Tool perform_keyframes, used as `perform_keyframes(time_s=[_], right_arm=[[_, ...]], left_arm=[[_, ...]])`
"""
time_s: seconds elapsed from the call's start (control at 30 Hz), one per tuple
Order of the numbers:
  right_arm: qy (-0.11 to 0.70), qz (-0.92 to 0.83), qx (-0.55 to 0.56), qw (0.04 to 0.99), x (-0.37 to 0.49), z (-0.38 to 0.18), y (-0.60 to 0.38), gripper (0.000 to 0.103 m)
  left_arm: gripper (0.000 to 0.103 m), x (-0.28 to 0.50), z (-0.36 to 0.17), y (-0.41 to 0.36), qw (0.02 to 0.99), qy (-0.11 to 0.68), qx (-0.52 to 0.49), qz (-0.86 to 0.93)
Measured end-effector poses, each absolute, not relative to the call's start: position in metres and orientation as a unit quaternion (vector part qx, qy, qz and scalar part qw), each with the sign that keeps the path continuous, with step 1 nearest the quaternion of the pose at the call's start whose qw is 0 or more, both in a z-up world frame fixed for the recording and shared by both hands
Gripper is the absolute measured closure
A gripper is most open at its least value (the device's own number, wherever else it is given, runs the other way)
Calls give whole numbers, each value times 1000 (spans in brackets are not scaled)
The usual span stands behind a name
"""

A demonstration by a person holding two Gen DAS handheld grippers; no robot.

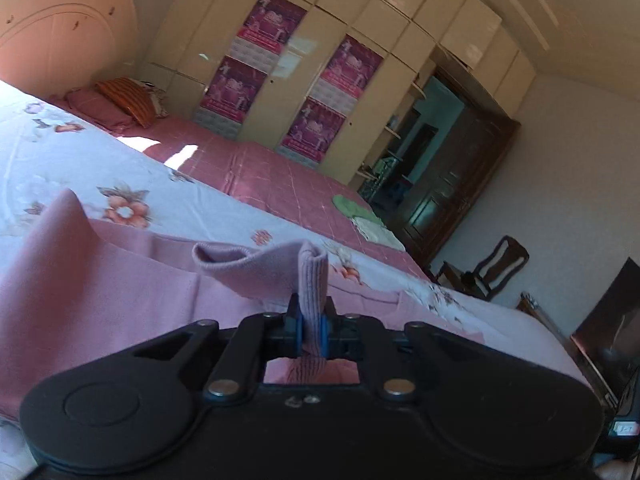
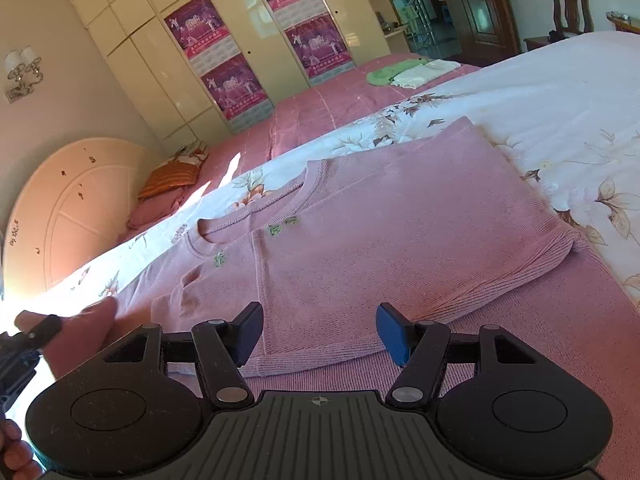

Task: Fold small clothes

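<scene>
Sunlit bedroom: we work on a bed (image 2: 540,92) covered by a white floral sheet, with a cream wardrobe (image 2: 160,60) carrying purple posters across the upper part of both views and a rounded headboard (image 2: 76,208) at the left of the right wrist view.

We locate the pink sweater (image 2: 400,232) in the centre of the right wrist view. It lies flat on the sheet, neckline toward the left of the frame, with one side panel already laid over the body. Its long axis runs from centre left to right of that frame.

We read the left gripper (image 1: 313,330) as pressed together on a ribbed strip of the sweater, probably a cuff or hem. That fabric stands up between the blue pads (image 1: 325,334) at lower centre of the left wrist view, and a loose fold curls just beyond them.

We read the right gripper (image 2: 318,330) as spread, with nothing between its pads; it hangs just above the near edge of the folded panel.

We judge that the next fold depends on the left gripper, which alone holds cloth. The sweater body lies ahead of it and to the left of its frame, so we expect the pinched piece to travel across that body.
</scene>
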State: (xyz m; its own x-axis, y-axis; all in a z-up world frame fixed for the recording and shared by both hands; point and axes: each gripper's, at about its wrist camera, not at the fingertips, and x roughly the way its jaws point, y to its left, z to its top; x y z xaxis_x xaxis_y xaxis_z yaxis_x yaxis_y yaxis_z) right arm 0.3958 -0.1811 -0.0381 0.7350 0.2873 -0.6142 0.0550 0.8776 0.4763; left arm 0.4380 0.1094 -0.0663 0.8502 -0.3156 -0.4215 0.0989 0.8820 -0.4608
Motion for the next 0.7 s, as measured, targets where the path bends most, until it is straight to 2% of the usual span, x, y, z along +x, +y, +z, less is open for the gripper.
perform_keyframes(time_s=[0.07,0.1,0.13,0.17,0.2,0.23,0.27,0.47,0.57,0.6,0.63,0.7], right_arm=[[360,74,249,896,395,-37,-185,40],[361,78,257,893,396,-38,-188,40],[363,84,264,890,396,-38,-190,40],[365,92,271,886,397,-38,-190,40],[367,99,276,883,398,-38,-191,40],[369,108,281,880,399,-38,-189,40],[369,116,281,878,399,-37,-188,40],[374,186,291,860,408,-42,-158,40],[390,209,294,847,419,-53,-136,40],[395,213,292,845,422,-58,-128,43],[402,217,289,841,427,-62,-121,59],[416,216,287,835,435,-71,-109,70]], left_arm=[[95,455,-82,81,931,287,-190,-122],[90,459,-94,74,925,311,-174,-133],[73,465,-104,62,919,334,-159,-137],[67,468,-111,54,915,348,-147,-144],[54,464,-113,52,920,335,-136,-149],[31,458,-111,51,924,325,-131,-151],[23,450,-109,55,928,315,-131,-150],[25,373,-86,116,949,270,-147,-66],[29,345,-86,152,952,273,-139,-26],[29,342,-89,161,950,283,-132,-10],[30,341,-92,169,946,297,-133,1],[30,344,-100,185,935,324,-143,14]])
